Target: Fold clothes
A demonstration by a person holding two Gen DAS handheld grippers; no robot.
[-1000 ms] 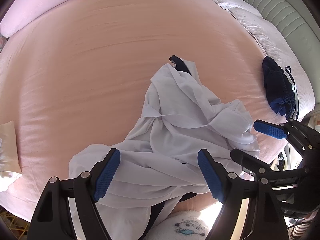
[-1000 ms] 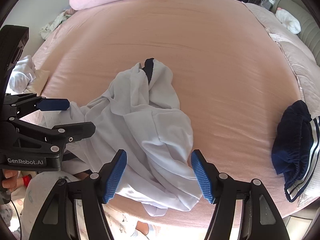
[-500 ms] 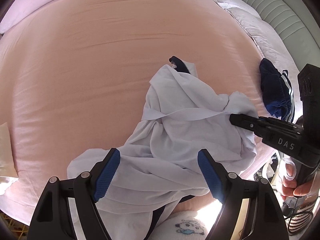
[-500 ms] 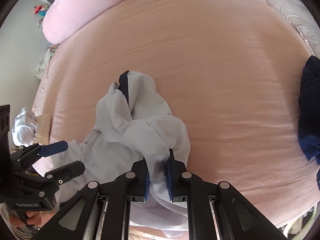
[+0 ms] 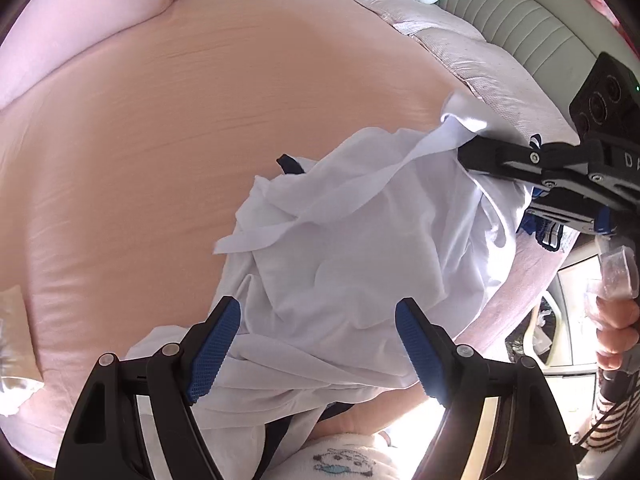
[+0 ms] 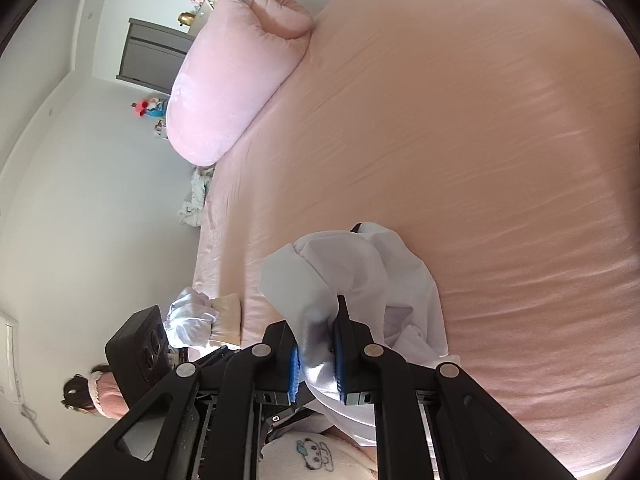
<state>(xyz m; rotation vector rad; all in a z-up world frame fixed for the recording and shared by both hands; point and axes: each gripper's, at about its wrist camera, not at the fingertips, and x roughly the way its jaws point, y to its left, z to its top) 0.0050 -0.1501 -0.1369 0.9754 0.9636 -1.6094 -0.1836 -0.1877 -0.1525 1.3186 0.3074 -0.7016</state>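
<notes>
Right tool (image 6: pixel 316 356) just clamped on a fold of the white garment (image 5: pixel 360 248), lifting it off the pink bed (image 5: pixel 200 120). Left tool (image 5: pixel 316 344) open above the garment's near edge, holding nothing. Spreading begun, folding not yet.

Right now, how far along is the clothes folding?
Barely started. Nothing looks folded: the white garment lies crumpled on the pink bed. In hand: the right gripper is shut on a fold of it and lifts it, while the left gripper hangs open above. Spreading and folding remain, plus the dark garment behind.
</notes>
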